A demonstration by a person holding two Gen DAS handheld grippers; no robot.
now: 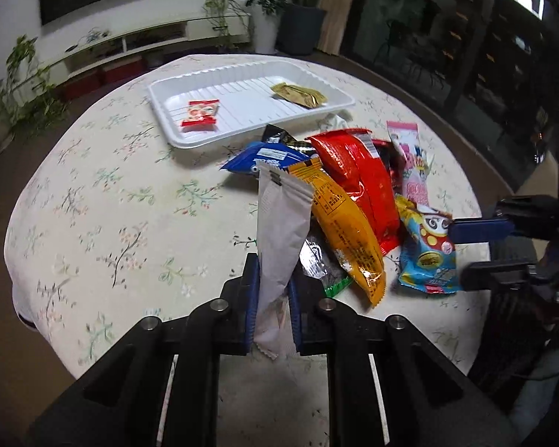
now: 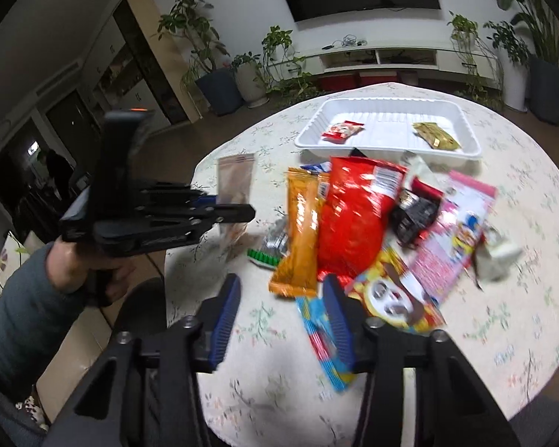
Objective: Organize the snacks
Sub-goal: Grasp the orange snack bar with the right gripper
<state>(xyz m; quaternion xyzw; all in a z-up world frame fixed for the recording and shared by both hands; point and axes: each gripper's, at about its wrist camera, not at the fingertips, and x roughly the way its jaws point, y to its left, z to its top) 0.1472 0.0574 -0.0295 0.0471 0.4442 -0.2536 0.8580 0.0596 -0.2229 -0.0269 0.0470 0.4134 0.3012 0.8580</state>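
- The left hand-held gripper [image 1: 273,309] is clamped tight on a pale grey sachet [image 1: 281,238], gripping its lower end; the packet stands up between the blue pads, clear of the pile.
- The sachet looks feather-light and limp, its film crinkly and probably slippery, so a pinch across the flat body near a sealed end seems the safest hold.
- The white tray [image 1: 160,93] waits at the far side of the bench [image 1: 93,205], with a small red packet [image 1: 201,114] on its left and a gold packet [image 1: 298,94] on its right.
- The right hand-held gripper [image 2: 285,311] hangs partly open over the near edge of the heap, gripping nothing, its right pad lying over a light blue cartoon packet [image 2: 326,350].
- The big red bag [image 2: 354,216] and the orange packet [image 2: 302,234] lie in the heap on the bench, looking puffy and crushable.
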